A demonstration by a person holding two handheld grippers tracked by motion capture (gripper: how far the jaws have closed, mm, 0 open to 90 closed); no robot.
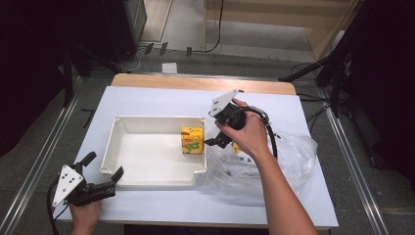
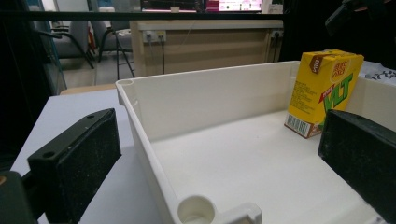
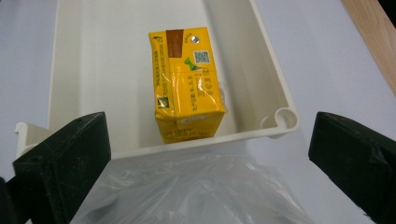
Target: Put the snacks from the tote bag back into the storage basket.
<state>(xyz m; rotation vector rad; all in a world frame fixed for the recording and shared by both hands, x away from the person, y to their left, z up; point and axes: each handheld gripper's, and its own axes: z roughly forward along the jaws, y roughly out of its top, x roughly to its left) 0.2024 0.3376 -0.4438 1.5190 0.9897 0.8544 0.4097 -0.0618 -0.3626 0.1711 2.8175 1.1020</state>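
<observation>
A yellow drink carton (image 1: 192, 140) stands upright inside the white tray (image 1: 110, 147), against its right wall. My right gripper (image 1: 214, 133) hovers just right of that wall, over the clear plastic bag (image 1: 288, 156), open with nothing between its jaws. In the right gripper view the carton (image 3: 187, 88) lies ahead of the wide-apart jaws, beyond the tray rim (image 3: 271, 93). My left gripper (image 1: 104, 166) rests at the tray's near left corner, open and empty. In the left gripper view the tray's corner rim (image 2: 140, 126) sits between its jaws, with the carton (image 2: 327, 88) farther off.
The crumpled bag (image 3: 187, 186) lies right of the tray on the white table sheet (image 1: 147, 98); something yellow (image 1: 237, 148) shows in it under the right hand. A wooden table edge (image 1: 195, 82) runs along the far side. Cables and dark stands surround the table.
</observation>
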